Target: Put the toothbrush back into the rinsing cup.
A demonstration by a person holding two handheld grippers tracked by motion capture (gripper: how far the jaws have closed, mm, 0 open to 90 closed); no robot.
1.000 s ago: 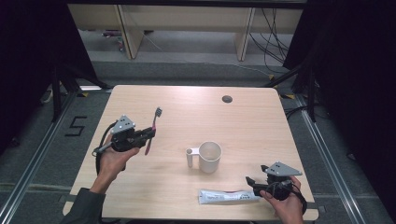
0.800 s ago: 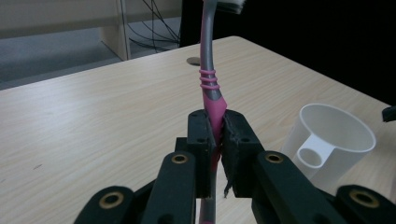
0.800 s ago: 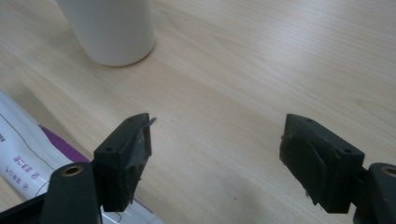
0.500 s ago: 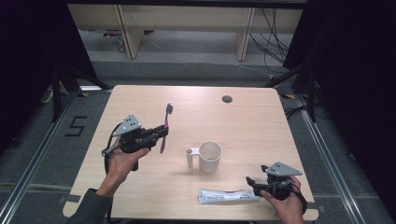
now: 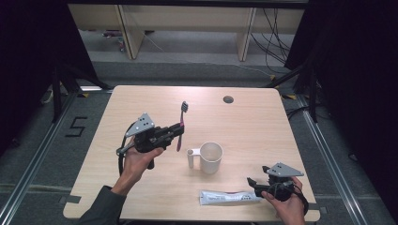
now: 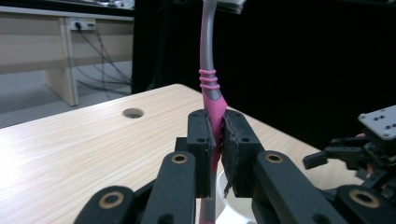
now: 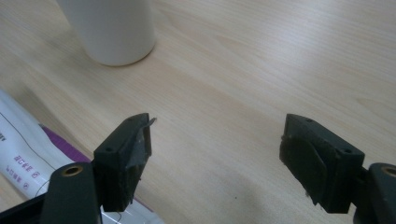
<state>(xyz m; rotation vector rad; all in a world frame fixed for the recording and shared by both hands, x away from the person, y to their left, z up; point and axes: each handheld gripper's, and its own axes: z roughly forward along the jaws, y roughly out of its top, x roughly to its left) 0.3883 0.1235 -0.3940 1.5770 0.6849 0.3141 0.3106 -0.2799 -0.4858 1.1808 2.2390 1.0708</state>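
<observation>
A light wooden tabletop [image 5: 263, 122] is seen in a dark room, with one round hole [image 5: 228, 99] near its far edge. One white mug [image 5: 210, 157] is stood near the middle, and one toothpaste tube [image 5: 230, 197] is laid along the near edge. One pink toothbrush [image 5: 180, 126] is held upright above the tabletop, left of the mug, pinched between the fingers of the left gripper [image 5: 177, 131]. The fingers of the right gripper [image 5: 253, 183] are spread wide by the tube's end, with nothing held.
</observation>
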